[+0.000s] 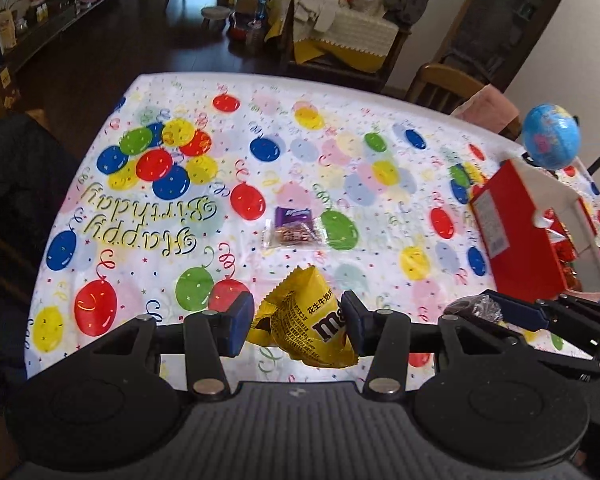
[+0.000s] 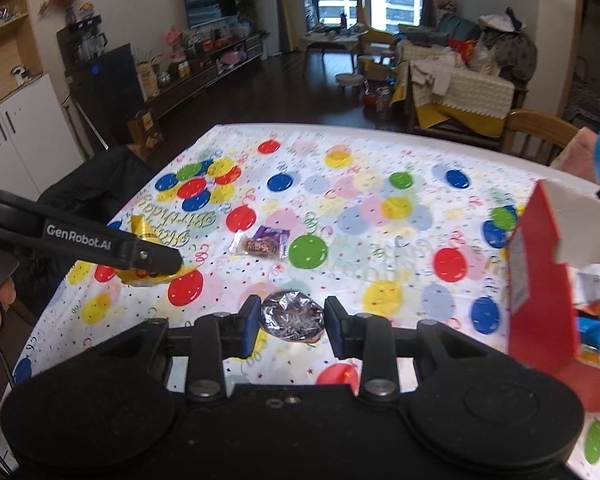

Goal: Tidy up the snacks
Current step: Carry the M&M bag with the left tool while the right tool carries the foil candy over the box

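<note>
Left gripper (image 1: 298,322) clenched on one crumpled yellow M&M's bag (image 1: 308,320). Right gripper (image 2: 292,322) grasps one foil-wrapped round snack (image 2: 293,315). One purple packet (image 1: 293,227) on tabletop (image 1: 380,240).

The tabletop (image 1: 340,120) is white, scattered with red, blue, green and yellow balloons — plus yellow "Happy Birthday" script. The bag (image 1: 308,320) is bright yellow with brown lettering. The packet (image 1: 294,226) is purple over clear. The box (image 1: 512,240) is red, white inside. The foil snack (image 2: 293,315) — silver and dark. The globe (image 1: 551,137) is blue.
</note>
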A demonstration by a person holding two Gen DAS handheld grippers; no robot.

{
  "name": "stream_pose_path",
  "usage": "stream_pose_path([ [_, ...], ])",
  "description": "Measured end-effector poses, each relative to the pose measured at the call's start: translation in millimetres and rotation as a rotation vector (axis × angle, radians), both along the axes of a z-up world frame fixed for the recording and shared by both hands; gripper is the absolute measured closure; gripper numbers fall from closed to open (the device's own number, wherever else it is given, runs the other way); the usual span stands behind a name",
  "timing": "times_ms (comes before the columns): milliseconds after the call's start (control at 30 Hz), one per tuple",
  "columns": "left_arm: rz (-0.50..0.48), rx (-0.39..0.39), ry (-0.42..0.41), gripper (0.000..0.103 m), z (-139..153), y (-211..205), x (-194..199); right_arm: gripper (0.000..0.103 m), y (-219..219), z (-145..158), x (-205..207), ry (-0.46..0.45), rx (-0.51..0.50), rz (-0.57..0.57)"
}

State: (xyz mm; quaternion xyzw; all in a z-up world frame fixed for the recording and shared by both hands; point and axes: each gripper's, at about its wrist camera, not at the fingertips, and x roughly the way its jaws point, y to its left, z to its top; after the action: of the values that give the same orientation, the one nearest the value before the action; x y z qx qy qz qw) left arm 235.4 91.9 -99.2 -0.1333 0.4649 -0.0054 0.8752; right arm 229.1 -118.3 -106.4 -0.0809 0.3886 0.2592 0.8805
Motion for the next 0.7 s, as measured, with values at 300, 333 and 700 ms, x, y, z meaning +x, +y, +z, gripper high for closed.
stream_pose_path([
  [300, -0.050, 0.000, -0.073, 0.056, 34, -12, -29, 0.071, -25, 34, -34, -0.055, 0.018, -0.074],
  [333, -0.058, -0.001, -0.079, 0.056, 38, -14, -31, 0.071, -29, 37, -37, -0.054, 0.029, -0.084],
  [700, -0.169, 0.026, -0.144, 0.056, 73, -57, -41, 0.071, -66, 69, -58, -0.112, 0.023, -0.185],
])
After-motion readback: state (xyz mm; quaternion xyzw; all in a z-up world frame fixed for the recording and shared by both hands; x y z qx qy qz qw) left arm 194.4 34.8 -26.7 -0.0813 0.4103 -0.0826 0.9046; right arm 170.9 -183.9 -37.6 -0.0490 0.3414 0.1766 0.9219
